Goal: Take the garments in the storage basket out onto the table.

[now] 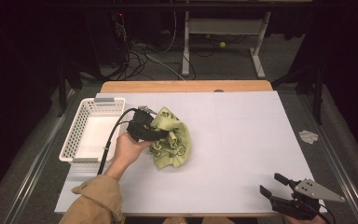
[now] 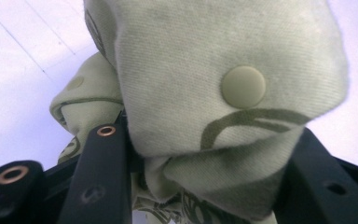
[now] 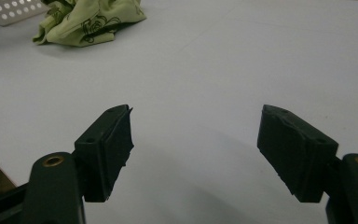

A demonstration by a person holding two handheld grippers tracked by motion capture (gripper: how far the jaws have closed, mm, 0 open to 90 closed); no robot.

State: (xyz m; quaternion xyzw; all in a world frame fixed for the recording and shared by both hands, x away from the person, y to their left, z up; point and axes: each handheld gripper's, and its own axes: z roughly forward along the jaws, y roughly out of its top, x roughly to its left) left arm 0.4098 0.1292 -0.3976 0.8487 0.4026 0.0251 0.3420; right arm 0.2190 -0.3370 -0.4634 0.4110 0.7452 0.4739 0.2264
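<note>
A white table is spread under both grippers. A white perforated basket is set just behind the left gripper, well apart from the right gripper. A crumpled green cloth is bunched between the left jaws, which are pinched on a fold bearing a pale snap button. The right jaws are spread wide over bare table, with the cloth seen far ahead.
</note>
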